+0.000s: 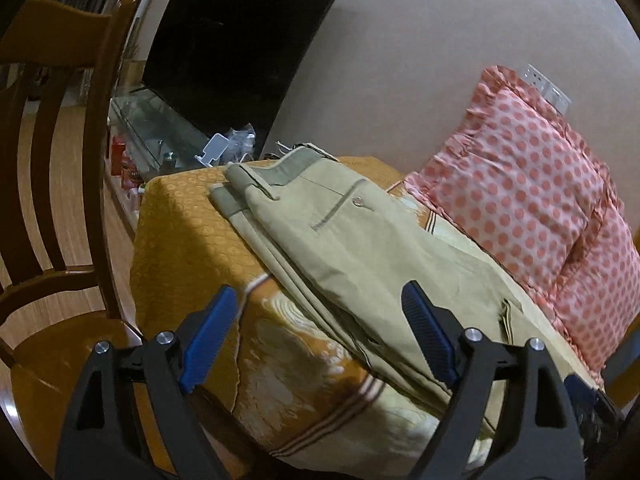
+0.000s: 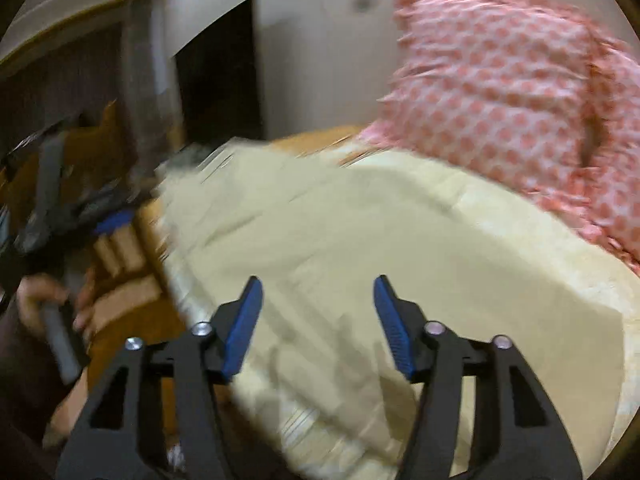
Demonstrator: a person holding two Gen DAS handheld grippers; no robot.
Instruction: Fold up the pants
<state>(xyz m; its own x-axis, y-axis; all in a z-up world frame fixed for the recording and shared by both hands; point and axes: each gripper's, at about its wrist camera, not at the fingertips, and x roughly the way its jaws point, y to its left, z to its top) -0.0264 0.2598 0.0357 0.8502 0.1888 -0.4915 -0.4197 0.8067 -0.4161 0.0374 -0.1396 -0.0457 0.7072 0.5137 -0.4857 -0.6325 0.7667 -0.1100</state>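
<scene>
Khaki pants (image 1: 360, 248) lie flat on an orange patterned bedspread (image 1: 184, 224), waistband at the far end, one leg folded over the other. My left gripper (image 1: 320, 300) is open and empty, hovering near the pants' left edge. In the blurred right wrist view the pants (image 2: 340, 248) fill the middle. My right gripper (image 2: 318, 292) is open and empty just above the cloth. The left gripper (image 2: 112, 220) and the hand holding it show at the left of that view.
A pink polka-dot pillow (image 1: 532, 196) lies along the right of the pants, also in the right wrist view (image 2: 512, 88). A wooden chair (image 1: 60, 160) stands left of the bed. A dark TV (image 1: 240, 48) and a glass shelf with clutter (image 1: 224, 148) stand behind.
</scene>
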